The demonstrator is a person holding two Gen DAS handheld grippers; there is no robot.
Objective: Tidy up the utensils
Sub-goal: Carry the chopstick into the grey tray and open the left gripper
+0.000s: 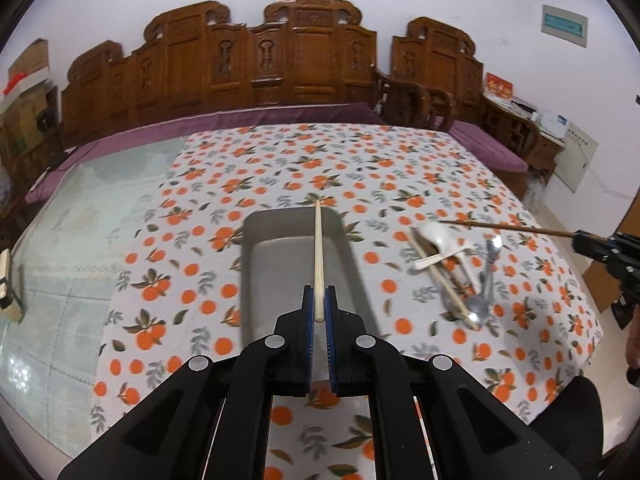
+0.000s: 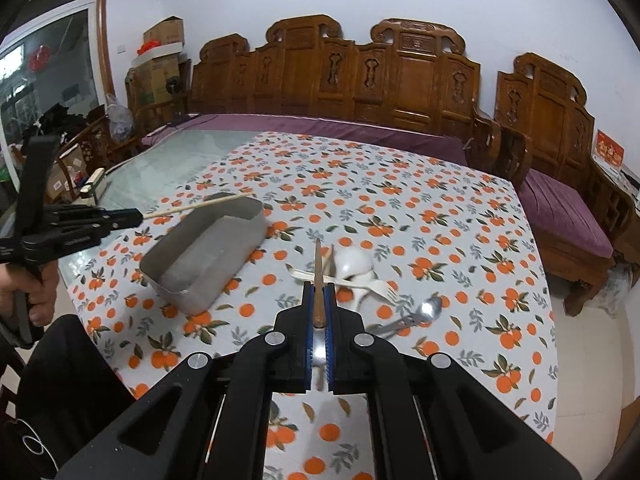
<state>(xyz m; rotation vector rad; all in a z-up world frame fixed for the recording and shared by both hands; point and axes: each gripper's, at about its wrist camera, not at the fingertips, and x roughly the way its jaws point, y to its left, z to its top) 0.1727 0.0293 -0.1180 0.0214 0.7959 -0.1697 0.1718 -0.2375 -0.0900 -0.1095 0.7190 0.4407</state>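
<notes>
My left gripper [image 1: 319,300] is shut on a light wooden chopstick [image 1: 318,256] and holds it lengthwise above the grey metal tray [image 1: 276,264]. My right gripper [image 2: 319,300] is shut on a dark brown chopstick [image 2: 317,276], held above a pile of utensils. The pile holds a white ceramic spoon [image 2: 352,262], a white plastic fork [image 2: 376,289] and a metal spoon [image 2: 424,310]. In the left wrist view the pile [image 1: 456,272] lies right of the tray, with the right gripper [image 1: 600,248] and its dark chopstick [image 1: 504,227] above it. The left gripper [image 2: 132,216] shows left of the tray [image 2: 208,258].
The table has an orange-print cloth [image 1: 280,160] over a glass top [image 1: 80,220]. A carved wooden bench with purple cushions [image 2: 320,124] stands behind. A small box [image 2: 94,184] sits on the glass at the left. Cardboard boxes [image 2: 160,52] stand in the far corner.
</notes>
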